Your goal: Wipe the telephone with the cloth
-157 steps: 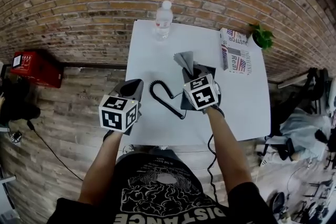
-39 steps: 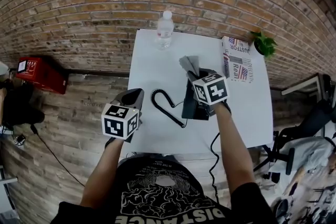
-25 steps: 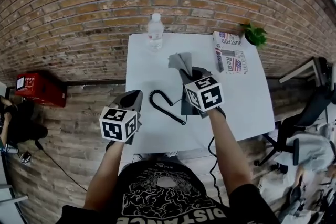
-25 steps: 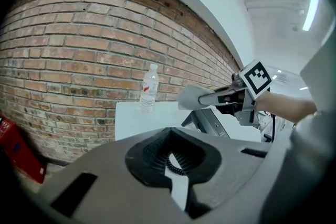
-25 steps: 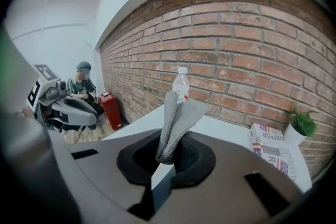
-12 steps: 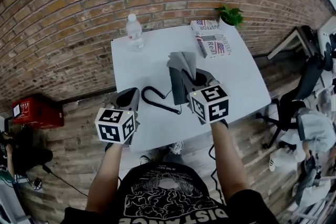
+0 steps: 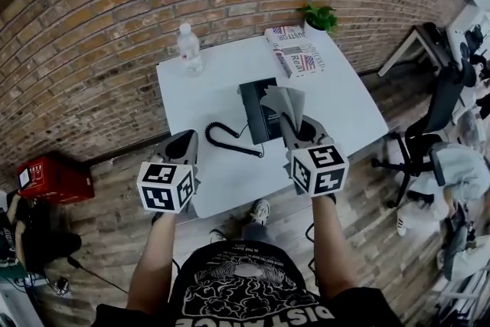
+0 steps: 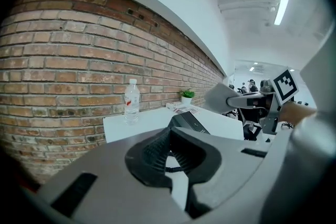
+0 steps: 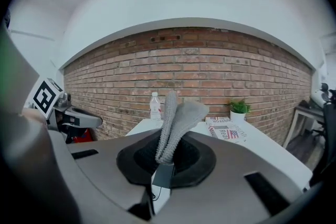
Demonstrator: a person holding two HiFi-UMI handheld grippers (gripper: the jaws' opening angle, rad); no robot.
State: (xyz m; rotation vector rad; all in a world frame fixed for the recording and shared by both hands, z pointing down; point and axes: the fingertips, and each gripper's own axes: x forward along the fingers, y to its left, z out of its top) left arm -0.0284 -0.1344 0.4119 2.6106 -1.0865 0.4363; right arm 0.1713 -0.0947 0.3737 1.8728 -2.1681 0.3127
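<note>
Head view: right gripper [image 7: 294,125] at near right, jaws pinched on a grey cloth [image 7: 284,101], its folds fanned up over the right edge of the black telephone [image 7: 256,109]; contact between them unclear. Telephone flat mid-way across the white table [image 7: 344,107], coiled cord [image 7: 227,137] trailing to its left. Left gripper [image 7: 184,143] at the table's near left edge, jaws together on nothing, apart from the telephone. Water bottle [image 7: 187,48] far left; newspaper [image 7: 295,57] far right.
</note>
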